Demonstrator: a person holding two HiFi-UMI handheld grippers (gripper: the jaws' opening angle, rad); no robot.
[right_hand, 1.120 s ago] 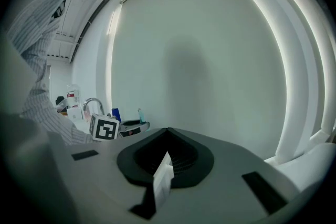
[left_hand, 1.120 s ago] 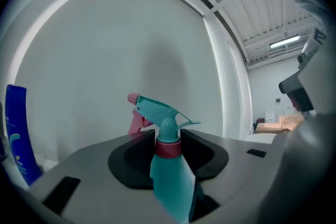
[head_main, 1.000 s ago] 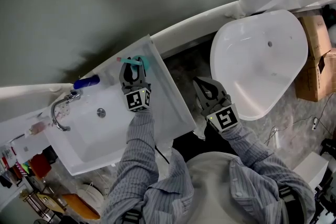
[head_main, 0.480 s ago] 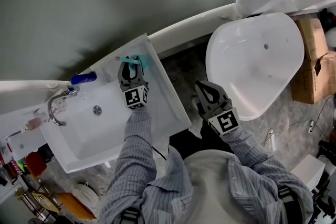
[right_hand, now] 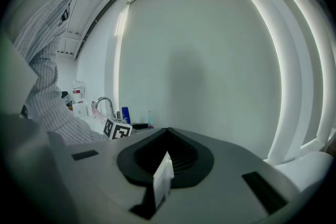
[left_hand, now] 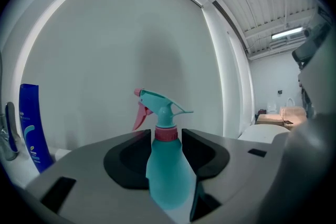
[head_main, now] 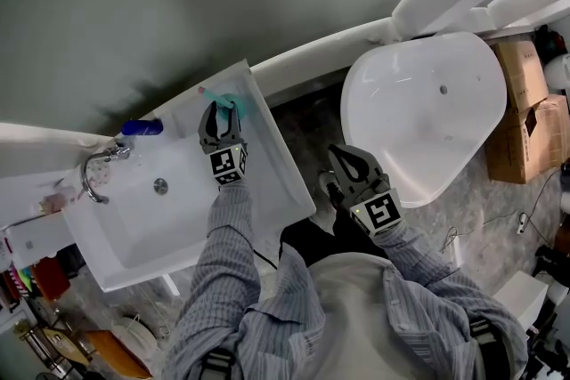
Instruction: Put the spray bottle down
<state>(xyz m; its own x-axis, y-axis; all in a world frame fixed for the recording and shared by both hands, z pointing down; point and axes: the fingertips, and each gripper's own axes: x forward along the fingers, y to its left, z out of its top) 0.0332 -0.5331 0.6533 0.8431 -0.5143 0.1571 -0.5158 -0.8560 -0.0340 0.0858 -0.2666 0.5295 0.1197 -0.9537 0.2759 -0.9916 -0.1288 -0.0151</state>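
Note:
A teal spray bottle (head_main: 235, 101) with a pink trigger and collar stands upright on the back right corner of the white sink (head_main: 283, 163). My left gripper (head_main: 222, 109) reaches over the sink to it. In the left gripper view the bottle (left_hand: 167, 173) stands between the two dark jaws, which are opening and flank its neck without pressing on it; my left gripper (left_hand: 167, 135) is open. My right gripper (head_main: 336, 152) hovers over the floor between the sink and the white bowl. Its jaws meet at the tips with nothing in them; the right gripper (right_hand: 167, 130) is shut.
A blue bottle (head_main: 142, 127) lies near the faucet (head_main: 93, 174) at the sink's back left. A large white bowl-shaped fixture (head_main: 427, 116) stands to the right, with cardboard boxes (head_main: 527, 111) beyond it. A grey wall runs behind. Clutter sits at the lower left.
My left gripper's jaws have spread a little around the spray bottle, which stays standing on the sink corner. My right gripper has drifted slightly left, toward the sink.

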